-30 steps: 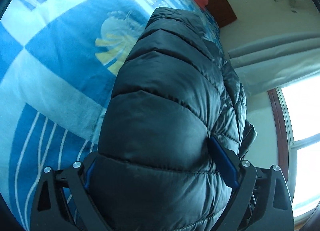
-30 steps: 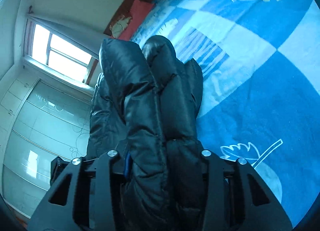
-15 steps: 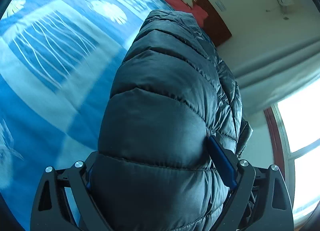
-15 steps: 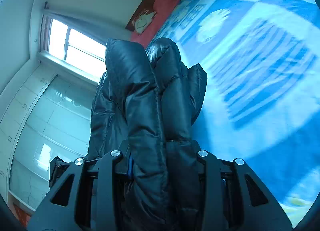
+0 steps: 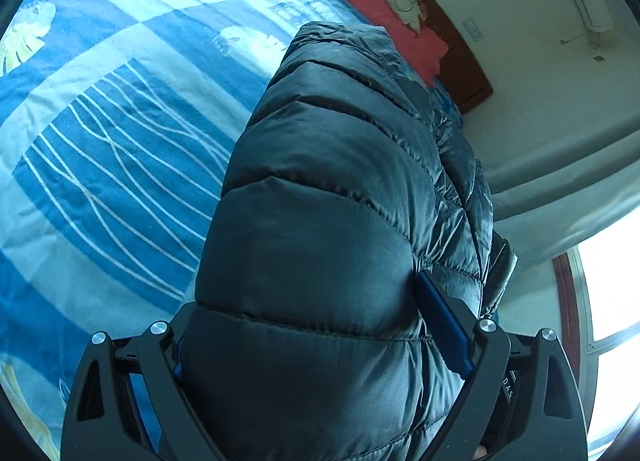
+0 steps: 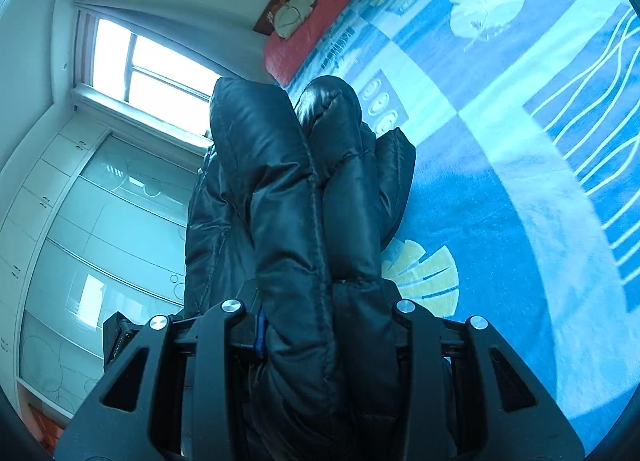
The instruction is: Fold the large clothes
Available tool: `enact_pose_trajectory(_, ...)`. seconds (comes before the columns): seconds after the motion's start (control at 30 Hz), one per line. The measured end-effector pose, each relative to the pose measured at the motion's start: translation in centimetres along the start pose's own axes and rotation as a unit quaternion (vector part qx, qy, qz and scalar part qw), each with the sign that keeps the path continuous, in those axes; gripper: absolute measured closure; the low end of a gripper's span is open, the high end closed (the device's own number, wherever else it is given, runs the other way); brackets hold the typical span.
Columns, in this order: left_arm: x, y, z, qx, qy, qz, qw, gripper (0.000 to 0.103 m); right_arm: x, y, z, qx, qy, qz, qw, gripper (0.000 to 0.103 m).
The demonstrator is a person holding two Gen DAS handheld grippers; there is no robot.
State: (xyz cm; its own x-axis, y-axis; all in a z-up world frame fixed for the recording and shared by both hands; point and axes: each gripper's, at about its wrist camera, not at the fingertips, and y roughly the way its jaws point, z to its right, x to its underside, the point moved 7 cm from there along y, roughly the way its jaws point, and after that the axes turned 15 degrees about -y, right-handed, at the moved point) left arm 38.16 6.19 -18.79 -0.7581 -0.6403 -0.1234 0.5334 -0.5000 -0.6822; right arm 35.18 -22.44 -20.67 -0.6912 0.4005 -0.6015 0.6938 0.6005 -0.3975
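Note:
A dark quilted puffer jacket (image 5: 328, 221) fills the middle of the left wrist view, held up above the bed. My left gripper (image 5: 320, 341) is shut on a thick fold of it; a blue finger pad (image 5: 444, 325) presses its right side. In the right wrist view the same jacket (image 6: 304, 221) rises in bunched folds from my right gripper (image 6: 320, 313), which is shut on it. The fingertips of both grippers are buried in the fabric.
A bed with a blue and white patterned blanket (image 5: 100, 133) lies below, also in the right wrist view (image 6: 500, 181). A red pillow (image 5: 384, 25) lies by a brown headboard (image 5: 460, 61). A bright window (image 6: 152, 73) and glass-fronted wardrobe (image 6: 100, 241) stand at the side.
Both grippers have carried the jacket along the bed; the blanket pattern has slid beneath and the red pillow and headboard show more fully. Both grips are unchanged.

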Motion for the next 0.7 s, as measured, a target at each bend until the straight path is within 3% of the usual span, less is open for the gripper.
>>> enact_pose_trajectory(0.33, -0.9, 1.6, -3.2, -0.022, 0.0, 0.004, 0.9997, 0.011, 1.1, 1.7, 2.3, 0.003, 0.012, -0.007, 1.0, 0.063)
enact_pose_trajectory(0.6, -1.6, 0.8, -3.2, 0.001, -0.022, -0.012, 0.9997, 0.011, 0.6, 1.2, 1.8, 0.036, -0.005, -0.012, 0.999, 0.039)
enact_pose_trajectory(0.7, -1.9, 0.1, -3.9, 0.01, -0.035, -0.019, 0.9991, 0.011, 0.3, 0.6, 1.7, 0.04, -0.009, -0.01, 0.999, 0.037)
